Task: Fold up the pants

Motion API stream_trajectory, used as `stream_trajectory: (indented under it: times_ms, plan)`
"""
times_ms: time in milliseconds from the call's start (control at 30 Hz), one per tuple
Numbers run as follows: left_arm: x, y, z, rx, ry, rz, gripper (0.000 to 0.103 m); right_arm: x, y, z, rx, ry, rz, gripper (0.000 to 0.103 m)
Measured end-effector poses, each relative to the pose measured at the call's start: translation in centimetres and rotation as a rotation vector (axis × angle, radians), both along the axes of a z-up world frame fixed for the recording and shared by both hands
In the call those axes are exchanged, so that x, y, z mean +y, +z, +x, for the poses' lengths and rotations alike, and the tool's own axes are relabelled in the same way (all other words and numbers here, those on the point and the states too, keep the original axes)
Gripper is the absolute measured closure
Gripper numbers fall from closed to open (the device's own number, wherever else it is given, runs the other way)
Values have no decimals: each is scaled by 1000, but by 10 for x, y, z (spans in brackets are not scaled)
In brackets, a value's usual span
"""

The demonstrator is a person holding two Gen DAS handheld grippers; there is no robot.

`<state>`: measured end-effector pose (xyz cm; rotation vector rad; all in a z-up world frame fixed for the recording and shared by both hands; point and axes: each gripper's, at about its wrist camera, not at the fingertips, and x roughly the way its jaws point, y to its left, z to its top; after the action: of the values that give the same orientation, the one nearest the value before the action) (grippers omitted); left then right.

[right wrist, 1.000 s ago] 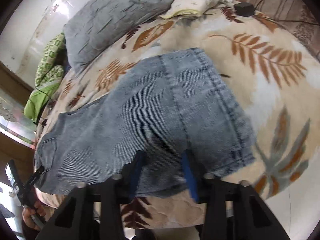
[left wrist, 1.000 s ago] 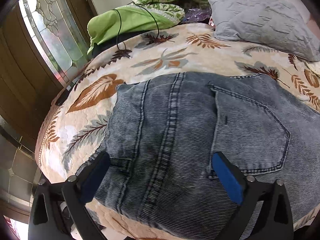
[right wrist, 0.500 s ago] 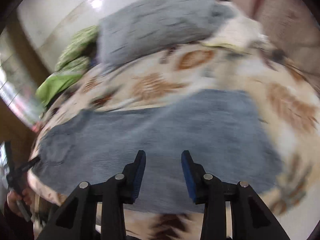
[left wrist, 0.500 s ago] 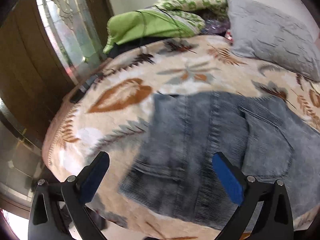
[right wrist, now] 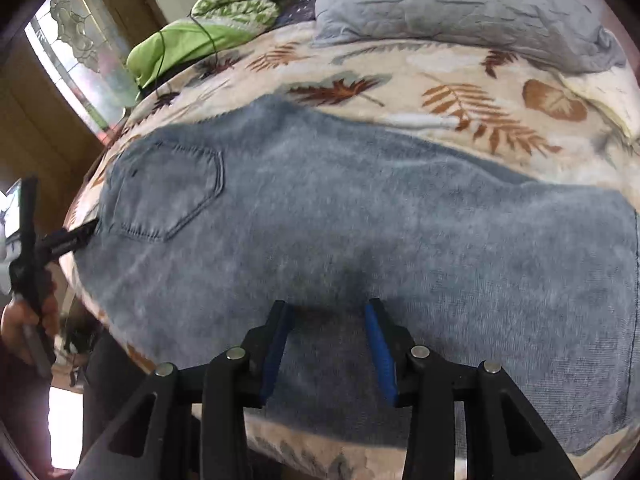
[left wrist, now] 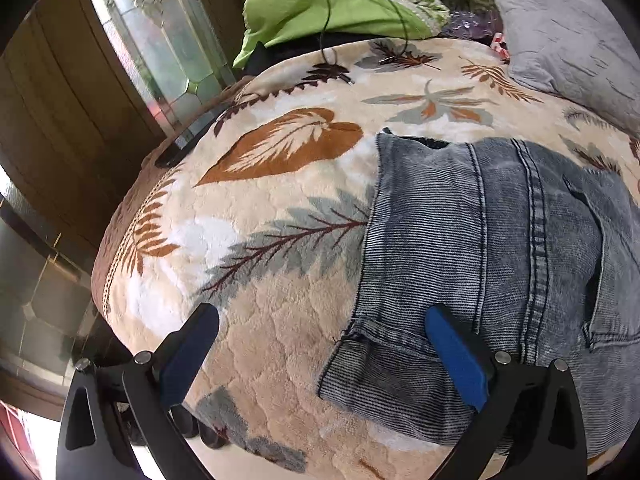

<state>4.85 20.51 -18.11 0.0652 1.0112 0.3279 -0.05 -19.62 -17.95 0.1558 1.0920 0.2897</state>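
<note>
lying flat on the bed (left wrist: 280,216), jeans (right wrist: 360,216) spread under both grippers' fingers (right wrist: 276,344).

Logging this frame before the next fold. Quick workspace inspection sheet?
Surface: leaf-print blanket on a bed.
Job's things: jeans lying flat, back pocket up.
Clutter: grey pillow, green bedding.
Grippers: left gripper open over the waistband corner; right gripper jaws opening above the denim, nothing pinched.
Cables: black cable across the green bedding.
Surroundings: patterned glass window, wood panelling.
</note>
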Motion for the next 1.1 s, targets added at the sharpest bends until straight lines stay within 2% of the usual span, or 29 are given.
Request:
stream_trajectory:
  times_ms: [100,167,267,400,533,600,633,700,767,867,967,1033,1100]
  plan:
    - [-7,20,0,-50,-1,21,0,-22,10,3,20,-18,88,60]
    - [-22,36,2,-84,-40,5,0,-38,20,13,-19,-74,125,60]
    - [-58,51,16,-107,-124,-14,0,-57,23,37,-30,-133,143,60]
    - [-109,46,43,-80,-226,-16,0,-66,7,68,25,-161,172,60]
    - [-144,16,74,0,-264,36,0,-77,-8,86,43,-181,152,60]
    - [-142,4,87,35,-234,50,0,-82,-7,94,12,-204,102,62]
    - [-137,-2,94,45,-225,29,0,-84,-8,99,1,-206,82,63]
    - [-132,-4,100,41,-211,10,0,-84,-12,108,-4,-203,72,64]
    - [-133,-4,106,41,-206,28,0,-84,-15,116,-25,-221,12,67]
    - [-136,-4,106,50,-198,53,0,-89,-11,124,-33,-261,48,67]
    - [-129,4,93,38,-206,17,0,-95,1,121,-70,-300,94,66]
    - [-123,16,77,1,-214,5,0,-87,11,113,-107,-253,157,65]
    - [-116,26,60,-43,-211,29,0,-73,17,106,-118,-196,201,65]
